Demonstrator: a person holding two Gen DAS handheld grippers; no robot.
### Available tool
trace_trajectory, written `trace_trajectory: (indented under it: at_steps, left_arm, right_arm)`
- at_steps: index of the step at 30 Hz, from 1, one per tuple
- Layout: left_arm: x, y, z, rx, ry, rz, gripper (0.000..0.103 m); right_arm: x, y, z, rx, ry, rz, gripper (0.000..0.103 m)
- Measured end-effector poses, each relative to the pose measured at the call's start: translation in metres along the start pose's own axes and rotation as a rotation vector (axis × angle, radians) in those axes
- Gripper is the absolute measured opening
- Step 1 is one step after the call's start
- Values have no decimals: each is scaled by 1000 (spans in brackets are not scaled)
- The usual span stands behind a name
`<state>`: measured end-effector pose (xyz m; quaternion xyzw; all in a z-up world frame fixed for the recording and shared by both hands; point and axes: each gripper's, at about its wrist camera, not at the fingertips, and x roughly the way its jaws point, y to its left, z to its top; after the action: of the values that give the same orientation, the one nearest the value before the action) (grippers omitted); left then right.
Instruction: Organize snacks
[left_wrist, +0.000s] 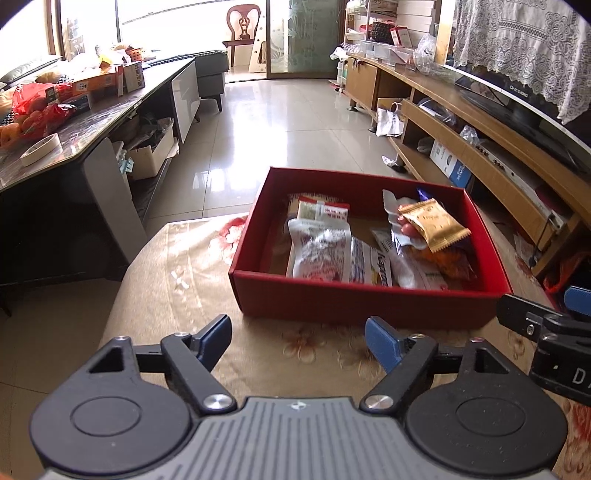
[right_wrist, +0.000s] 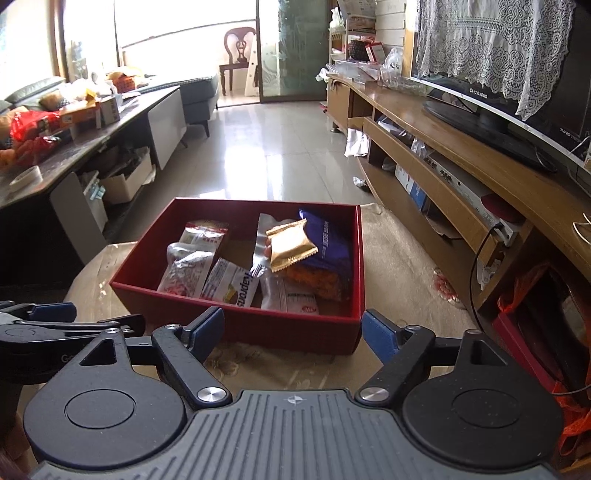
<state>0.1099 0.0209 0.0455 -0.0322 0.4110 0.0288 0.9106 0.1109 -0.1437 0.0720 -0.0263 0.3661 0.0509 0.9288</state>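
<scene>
A red box (left_wrist: 332, 299) (right_wrist: 258, 326) sits on a floral-cloth table (left_wrist: 177, 258) and holds several snack packets. A gold packet (left_wrist: 436, 223) (right_wrist: 290, 245) lies on top at the right, white packets (left_wrist: 321, 254) (right_wrist: 188, 271) at the left, a blue packet (right_wrist: 328, 240) at the far right. My left gripper (left_wrist: 299, 339) is open and empty, just in front of the box's near wall. My right gripper (right_wrist: 293, 334) is open and empty, at the box's near right corner. Each gripper shows at the edge of the other's view.
A dark long table (left_wrist: 92, 110) with bags and boxes stands at the left. A wooden TV cabinet (right_wrist: 461, 162) with a television (right_wrist: 517, 103) runs along the right. Tiled floor (left_wrist: 288, 118) lies beyond the box. A red bag (right_wrist: 576, 406) hangs at the right.
</scene>
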Motion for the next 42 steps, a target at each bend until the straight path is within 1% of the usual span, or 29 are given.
trace_trajectory:
  at_steps: [11,15,20,24,29,42]
  left_arm:
    - [-17,-6,-31,13,15,3,83]
    - [-20,-8,-42,12,33,-4,84]
    - [-26,-8,-56,7,42,2,90]
    - [-32,-7,-64,3,42,5,93]
    - [-35,-6,-70,2,52,10,94]
    - [-42,-9,-89,24,79,23,96]
  right_arm:
    - [-20,-5,-33,17,31,-7,87]
    - [-27,-5,-44,16,38,-9,87]
    - [-35,-6,-53,19,40,-15,88]
    - [-38,-8,-60,19,53,-27,89]
    - [-40,-9,-70,9,75,-58,89]
    - [-41,-4,-83,-24,108,-74,89]
